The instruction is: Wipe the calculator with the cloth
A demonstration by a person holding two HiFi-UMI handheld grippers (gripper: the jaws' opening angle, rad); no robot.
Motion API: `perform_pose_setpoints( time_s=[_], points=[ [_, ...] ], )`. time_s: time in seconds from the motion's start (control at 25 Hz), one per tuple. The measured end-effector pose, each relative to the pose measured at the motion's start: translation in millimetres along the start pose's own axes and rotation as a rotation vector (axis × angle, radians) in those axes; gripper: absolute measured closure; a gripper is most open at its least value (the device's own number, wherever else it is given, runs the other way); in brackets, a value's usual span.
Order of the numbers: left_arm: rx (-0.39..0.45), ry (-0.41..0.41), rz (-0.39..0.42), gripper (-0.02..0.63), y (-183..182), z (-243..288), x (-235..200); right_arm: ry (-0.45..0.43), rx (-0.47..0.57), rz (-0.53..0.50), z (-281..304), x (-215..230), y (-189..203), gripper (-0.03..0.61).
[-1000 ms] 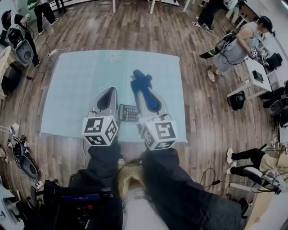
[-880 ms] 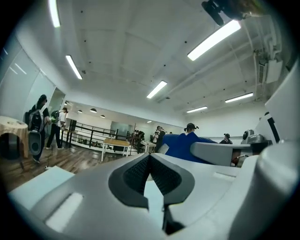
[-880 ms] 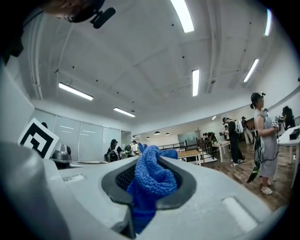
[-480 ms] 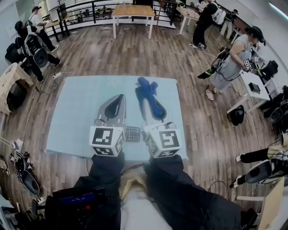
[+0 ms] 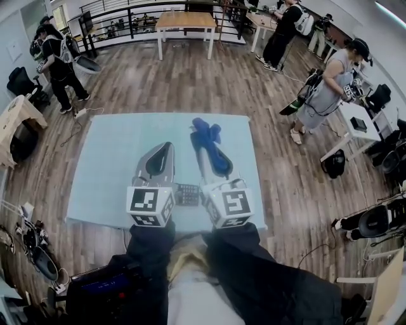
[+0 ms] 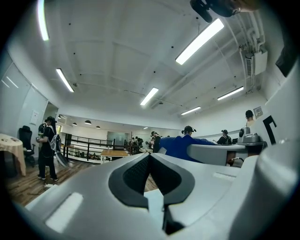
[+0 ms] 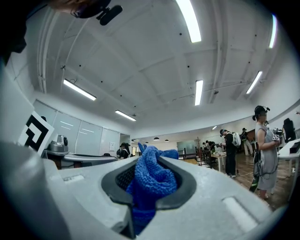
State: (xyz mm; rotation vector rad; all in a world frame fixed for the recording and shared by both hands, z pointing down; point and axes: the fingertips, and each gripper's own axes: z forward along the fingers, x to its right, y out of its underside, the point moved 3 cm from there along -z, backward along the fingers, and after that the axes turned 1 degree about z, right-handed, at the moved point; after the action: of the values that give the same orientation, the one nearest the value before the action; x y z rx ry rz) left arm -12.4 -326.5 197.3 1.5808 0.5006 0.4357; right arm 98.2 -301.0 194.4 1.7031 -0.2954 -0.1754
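A person [image 5: 60,63] stands far left on the plank floor [image 5: 158,76] — a wooden table [image 5: 184,19] sits farther back. Over the pale blue surface [image 5: 101,159], the left gripper [image 6: 149,158] has its jaws together, empty. The calculator [image 5: 188,193] lies just right of it, near the surface's near edge. The right gripper [image 7: 151,164] is clamped on the blue cloth [image 7: 152,180] — more people [image 5: 323,89] stand at the right.

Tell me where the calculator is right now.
In the head view the calculator lies on the light blue mat near its front edge, between the left claw and the right claw.
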Motion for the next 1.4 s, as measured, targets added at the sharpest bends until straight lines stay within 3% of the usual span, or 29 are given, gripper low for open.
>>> perform_pose_setpoints(
  time_s=[1.4],
  points=[
    [-0.011,0.035,0.038,0.614,0,-26,27,0.007,-0.014,-0.003,-36,-14,-1,0.517]
  ],
)
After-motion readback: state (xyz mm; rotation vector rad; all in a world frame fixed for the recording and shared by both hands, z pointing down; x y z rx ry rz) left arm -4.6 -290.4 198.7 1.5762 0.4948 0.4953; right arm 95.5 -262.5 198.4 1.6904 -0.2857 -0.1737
